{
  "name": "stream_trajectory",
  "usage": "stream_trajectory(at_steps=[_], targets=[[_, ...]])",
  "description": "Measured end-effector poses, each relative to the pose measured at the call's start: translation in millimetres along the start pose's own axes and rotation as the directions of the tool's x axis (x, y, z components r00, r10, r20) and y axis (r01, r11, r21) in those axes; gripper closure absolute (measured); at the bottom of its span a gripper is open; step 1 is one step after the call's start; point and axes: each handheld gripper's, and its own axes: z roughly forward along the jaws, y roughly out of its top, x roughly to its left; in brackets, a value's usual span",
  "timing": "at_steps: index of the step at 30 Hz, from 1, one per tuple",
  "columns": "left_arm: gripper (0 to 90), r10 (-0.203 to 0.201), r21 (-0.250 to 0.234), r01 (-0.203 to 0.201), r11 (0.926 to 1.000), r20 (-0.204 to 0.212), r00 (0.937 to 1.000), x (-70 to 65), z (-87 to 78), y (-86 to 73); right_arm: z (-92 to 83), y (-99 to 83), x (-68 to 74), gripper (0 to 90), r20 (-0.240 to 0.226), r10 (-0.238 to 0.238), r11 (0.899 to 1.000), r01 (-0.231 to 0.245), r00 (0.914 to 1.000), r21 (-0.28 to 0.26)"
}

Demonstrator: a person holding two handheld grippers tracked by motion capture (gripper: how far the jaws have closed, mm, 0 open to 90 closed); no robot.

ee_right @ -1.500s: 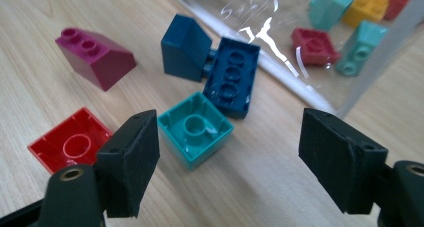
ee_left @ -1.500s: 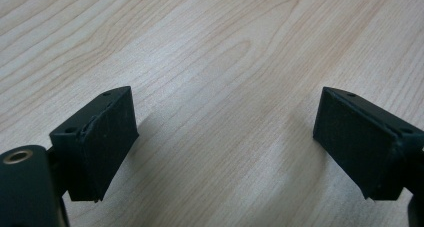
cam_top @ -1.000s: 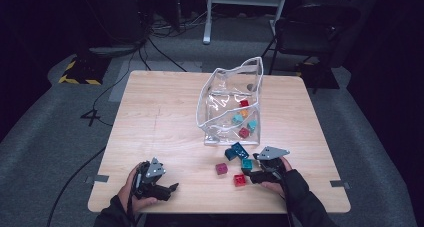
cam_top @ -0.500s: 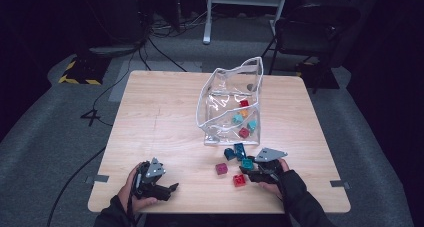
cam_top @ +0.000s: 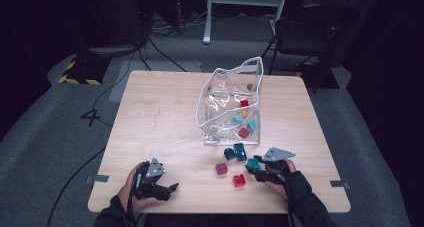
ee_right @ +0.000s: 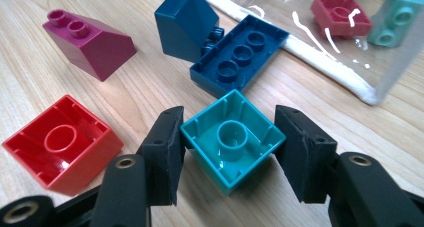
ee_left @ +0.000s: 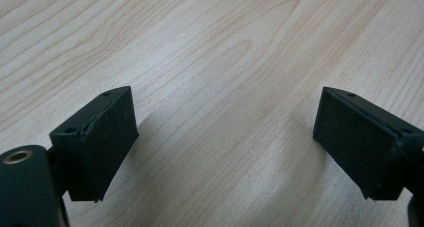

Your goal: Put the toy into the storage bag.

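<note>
A teal brick lies underside up on the wooden table, and my right gripper is shut on it, one jaw pressed to each side. In the high view that gripper is near the table's front right with the teal brick at its tips. Close by lie a red brick, a magenta sloped brick and two dark blue bricks. My left gripper is open over bare wood, and in the high view it rests at the front left.
A clear plastic bag stands open at the table's middle, holding several red, teal and orange bricks. Its white rim lies just beyond the dark blue bricks. A chair and cables are on the floor behind the table.
My right gripper has edged slightly left and forward, with the teal brick at its tips. The left gripper has stayed put.
</note>
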Motion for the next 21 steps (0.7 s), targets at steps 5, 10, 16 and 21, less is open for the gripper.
stream_trajectory(at_steps=[5,10,16,21], targets=[[10.7,0.000,0.000,0.000,1.0000,0.001,1.0000,0.0,0.1,0.0,-9.1,1.1,-2.4,47.8,0.012,-0.004,1.000,0.004,0.9999,-0.020],[10.7,0.000,0.000,0.000,1.0000,0.000,1.0000,0.0,0.0,0.0,-17.6,5.3,-0.6,47.8,0.022,-0.018,0.999,0.018,0.9996,-0.035],[10.7,0.000,0.000,0.000,1.0000,0.000,1.0000,0.0,0.0,0.0,-28.7,10.7,-1.4,47.9,0.029,-0.018,0.998,0.020,0.9994,-0.065],[10.7,0.000,-0.001,0.000,1.0000,0.000,1.0000,0.0,0.1,0.0,-36.1,15.5,-2.5,47.9,0.033,-0.006,0.997,0.009,0.9994,-0.082]])
